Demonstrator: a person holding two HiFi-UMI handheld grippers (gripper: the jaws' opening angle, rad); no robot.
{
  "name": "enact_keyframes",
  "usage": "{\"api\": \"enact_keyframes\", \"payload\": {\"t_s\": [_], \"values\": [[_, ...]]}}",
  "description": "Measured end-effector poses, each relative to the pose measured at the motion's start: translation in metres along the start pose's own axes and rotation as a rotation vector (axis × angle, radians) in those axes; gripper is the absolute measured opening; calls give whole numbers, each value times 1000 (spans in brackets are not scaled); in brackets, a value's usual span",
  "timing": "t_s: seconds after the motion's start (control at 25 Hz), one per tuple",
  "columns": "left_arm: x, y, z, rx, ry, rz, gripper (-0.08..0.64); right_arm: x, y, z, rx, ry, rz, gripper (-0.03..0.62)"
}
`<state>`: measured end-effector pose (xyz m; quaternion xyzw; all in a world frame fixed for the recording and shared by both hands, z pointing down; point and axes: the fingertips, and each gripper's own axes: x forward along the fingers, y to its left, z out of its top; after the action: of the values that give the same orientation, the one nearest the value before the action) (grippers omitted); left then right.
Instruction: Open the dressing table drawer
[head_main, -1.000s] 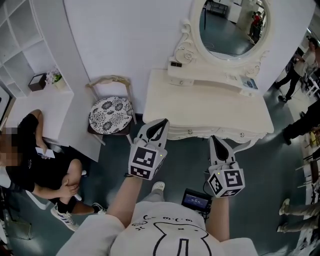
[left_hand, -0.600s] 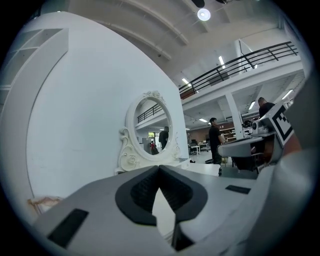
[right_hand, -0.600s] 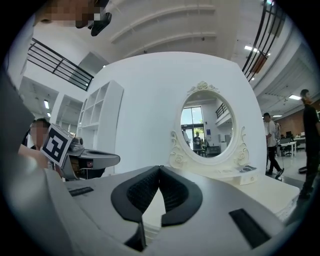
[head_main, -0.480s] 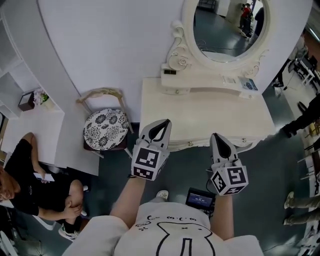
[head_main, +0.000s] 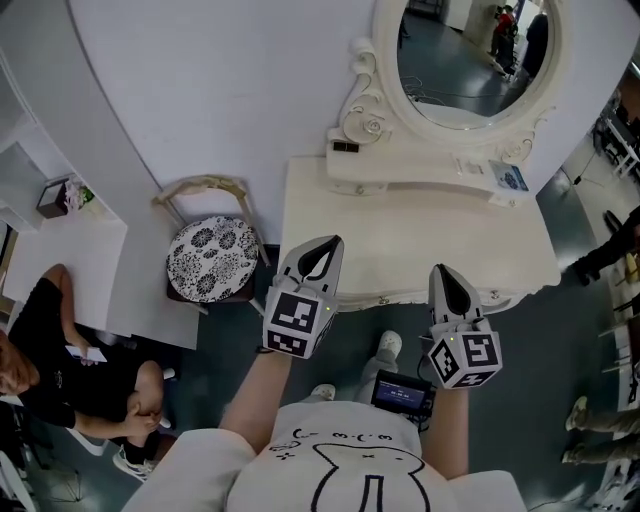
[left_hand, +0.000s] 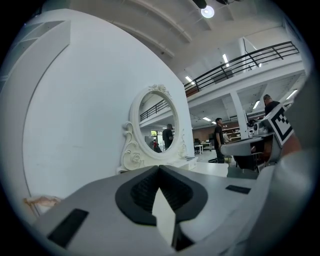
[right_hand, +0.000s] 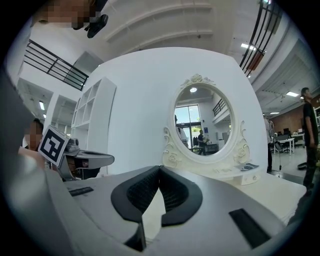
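Note:
The white dressing table (head_main: 420, 235) with its oval mirror (head_main: 470, 50) stands against the wall ahead. Its drawer front runs under the scalloped front edge (head_main: 395, 298) and shows only as a thin strip. My left gripper (head_main: 319, 252) hangs over the table's front left corner, shut and empty. My right gripper (head_main: 446, 274) reaches the front edge further right, also shut and empty. In the left gripper view the left gripper (left_hand: 159, 167) has its jaws together, with the mirror (left_hand: 157, 122) beyond. The right gripper (right_hand: 159, 169) looks level at the mirror (right_hand: 202, 125) in its own view.
A chair with a patterned round seat (head_main: 211, 258) stands left of the table. A person sits on the floor at the far left (head_main: 70, 370), beside a white shelf unit (head_main: 60, 225). A small screen device (head_main: 403, 394) hangs at my waist. My foot (head_main: 385, 346) is below the table's front edge.
I have stepped closer to the table, which now looks larger and nearer. Both grippers have come forward with me, still shut. One foot has come forward under the table's front edge.

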<state>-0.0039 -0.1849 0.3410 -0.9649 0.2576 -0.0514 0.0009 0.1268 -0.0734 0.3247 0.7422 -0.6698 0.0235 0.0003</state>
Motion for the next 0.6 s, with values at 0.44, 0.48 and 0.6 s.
{"api": "enact_keyframes", "payload": {"t_s": [0.44,0.48,0.6], "values": [[61,13,-8,-27,37,108,-3,64,-56,-5,11,19,102,15],[69,14,-8,-31,39,118,-3,70,-63,-6,12,22,111,15],[90,16,-10,-33,47,147,-3,88,-82,-10,-3,36,140,15]]}}
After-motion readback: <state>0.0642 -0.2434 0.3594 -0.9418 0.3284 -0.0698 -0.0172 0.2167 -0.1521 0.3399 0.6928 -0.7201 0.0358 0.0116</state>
